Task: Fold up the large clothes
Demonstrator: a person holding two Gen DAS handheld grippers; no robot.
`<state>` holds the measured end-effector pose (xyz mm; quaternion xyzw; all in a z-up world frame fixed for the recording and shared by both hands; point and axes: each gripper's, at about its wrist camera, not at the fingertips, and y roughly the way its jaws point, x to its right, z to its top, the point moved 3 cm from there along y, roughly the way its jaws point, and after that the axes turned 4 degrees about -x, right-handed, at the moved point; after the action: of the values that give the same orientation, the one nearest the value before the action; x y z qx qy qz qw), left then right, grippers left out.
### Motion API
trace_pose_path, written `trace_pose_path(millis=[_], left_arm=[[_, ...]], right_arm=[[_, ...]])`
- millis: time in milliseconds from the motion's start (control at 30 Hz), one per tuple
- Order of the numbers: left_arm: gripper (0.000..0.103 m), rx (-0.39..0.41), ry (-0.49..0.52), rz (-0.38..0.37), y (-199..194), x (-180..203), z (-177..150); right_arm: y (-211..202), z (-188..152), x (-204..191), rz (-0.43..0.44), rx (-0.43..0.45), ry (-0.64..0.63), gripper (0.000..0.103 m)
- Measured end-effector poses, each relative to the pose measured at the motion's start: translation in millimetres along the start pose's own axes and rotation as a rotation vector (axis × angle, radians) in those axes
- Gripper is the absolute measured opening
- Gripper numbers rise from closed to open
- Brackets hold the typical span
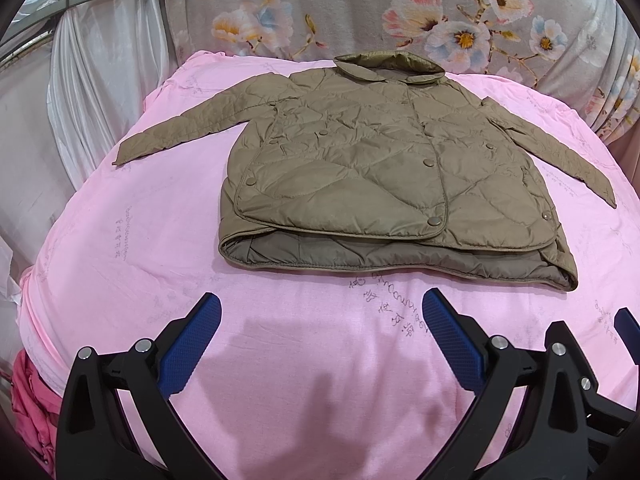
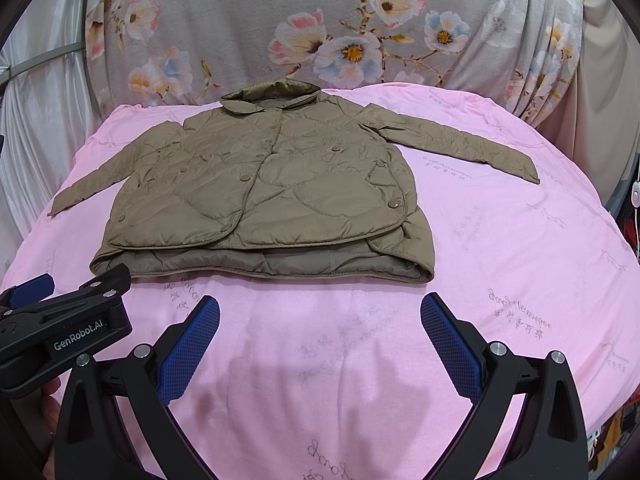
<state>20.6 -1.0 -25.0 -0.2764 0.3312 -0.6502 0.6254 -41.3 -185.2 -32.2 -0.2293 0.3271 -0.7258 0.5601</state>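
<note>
A pink bedsheet (image 1: 120,280) spreads below a floral grey curtain (image 1: 360,12); on the sheet's middle lies the olive quilted jacket (image 1: 372,176), front up, sleeves out to both sides, collar toward the curtain; the left gripper (image 1: 322,336) and right gripper (image 2: 320,336) hover over the sheet just short of the jacket's hem, jaws spread wide, holding nothing.

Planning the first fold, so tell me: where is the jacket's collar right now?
In both views the collar sits at the jacket's far end, against the floral cloth, away from both open grippers.
</note>
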Motion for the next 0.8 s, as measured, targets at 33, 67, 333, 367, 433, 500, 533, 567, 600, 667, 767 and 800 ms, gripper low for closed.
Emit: trace_pose_path(millis=[33, 67, 333, 367, 433, 500, 533, 567, 600, 667, 767, 800], left_arm=[[0.098, 0.000, -0.001, -0.001, 0.0, 0.0, 0.0], [0.098, 0.000, -0.001, -0.001, 0.1, 0.0, 0.0], [0.098, -0.002, -0.002, -0.002, 2.1, -0.9, -3.6], [0.098, -0.003, -0.001, -0.002, 2.1, -0.9, -3.7], [0.098, -0.004, -0.001, -0.005, 2.3, -0.6, -4.0], [0.098, -0.009, 0.007, -0.011, 4.2, 2.2, -7.2], [0.098, -0.010, 0.010, -0.012, 5.4, 2.5, -8.9], [0.098, -0.011, 0.011, -0.012, 7.1, 3.2, -6.7], [0.098, -0.013, 0.012, -0.013, 12.4, 1.9, -5.3], [0.098, -0.015, 0.014, -0.016, 22.7, 1.8, 1.8], [0.098, -0.013, 0.004, -0.002, 33.6, 2.6, 15.4], [0.098, -0.013, 0.002, 0.000, 35.8, 2.4, 17.9]], right_arm=[[0.2, -0.2, -0.1, 0.000, 0.000, 0.000, 0.098], [0.3, -0.4, -0.2, 0.001, -0.001, 0.000, 0.098], [4.3, 0.4, 1.0, 0.002, -0.001, 0.000, 0.098], [5.1, 0.8, 1.4, 0.003, -0.001, 0.001, 0.098], [7.6, 1.8, 2.3, 0.013, -0.004, 0.000, 0.098], [9.8, 1.8, 2.4, 0.036, -0.011, 0.004, 0.098], [9.7, 0.6, 2.6, 0.053, -0.014, 0.012, 0.098], [16.4, 3.9, 8.6, 0.065, -0.015, 0.021, 0.098], [20.1, 6.1, 13.4, 0.077, -0.017, 0.033, 0.098], [33.0, 14.3, 27.8, 0.093, -0.030, 0.072, 0.098], [55.0, 28.5, 59.8, 0.105, -0.040, 0.163, 0.098], [61.5, 35.9, 72.8, 0.105, -0.041, 0.193, 0.098]])
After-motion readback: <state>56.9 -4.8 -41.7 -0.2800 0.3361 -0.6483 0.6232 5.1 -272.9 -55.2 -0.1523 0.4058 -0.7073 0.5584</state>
